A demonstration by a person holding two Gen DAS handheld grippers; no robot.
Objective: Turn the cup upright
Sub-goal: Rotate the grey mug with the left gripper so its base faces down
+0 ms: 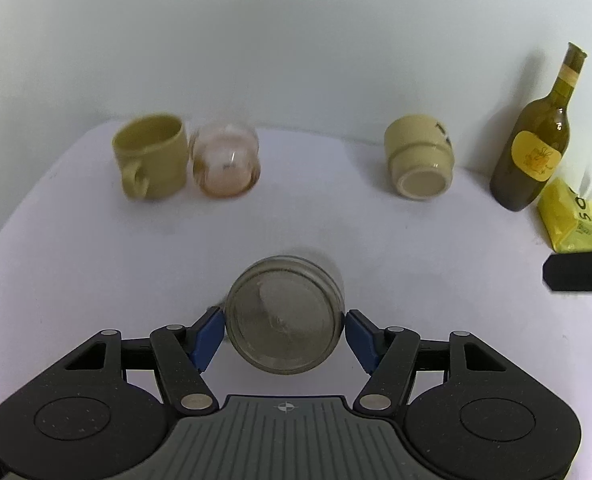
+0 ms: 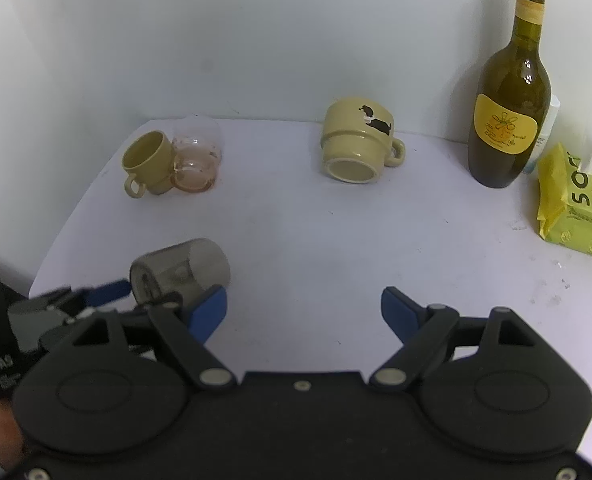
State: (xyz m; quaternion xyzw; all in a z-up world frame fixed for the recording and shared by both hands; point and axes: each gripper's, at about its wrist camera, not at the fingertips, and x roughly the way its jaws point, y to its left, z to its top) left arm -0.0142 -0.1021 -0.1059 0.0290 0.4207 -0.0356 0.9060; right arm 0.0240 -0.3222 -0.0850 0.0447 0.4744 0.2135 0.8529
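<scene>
Smoky grey glass (image 1: 283, 316) between the blue pads (image 1: 207, 336) of the left gripper (image 1: 283, 334) — lying on its side, base toward the camera, mouth pointing away. Pads close against both flanks, though whether clamped or only bracketing cannot be told; a slim gap seems to show at the right pad. From the right wrist view, same glass (image 2: 181, 270) on its side near the table's front-left edge, tilted, with left gripper (image 2: 163, 294) fingers at its base end.

Right gripper (image 2: 304, 312) spread wide, holding nothing, hovering over bare white table (image 2: 316, 240).

Step in hand, by judgement: taking hold of the toppled glass, ahead of turning it. Next move likely calls for a firm pinch, a slight lift, then a wrist roll to bring the base down and the mouth up — slick glass, so a slipping risk if squeezed lightly.

Farther out, left rear: a yellow mug (image 1: 151, 156) standing upright, apparently empty, touching a pinkish glass (image 1: 225, 164) beside it; its pose hard to read, contents not visible. Centre rear: a cream mug (image 2: 358, 140) with a dog print, on its side, base facing forward. Right rear: an upright olive bottle (image 2: 510, 100), uncapped, yellow label; fill level unclear. Far right: a yellow tissue pack (image 2: 576, 204).
</scene>
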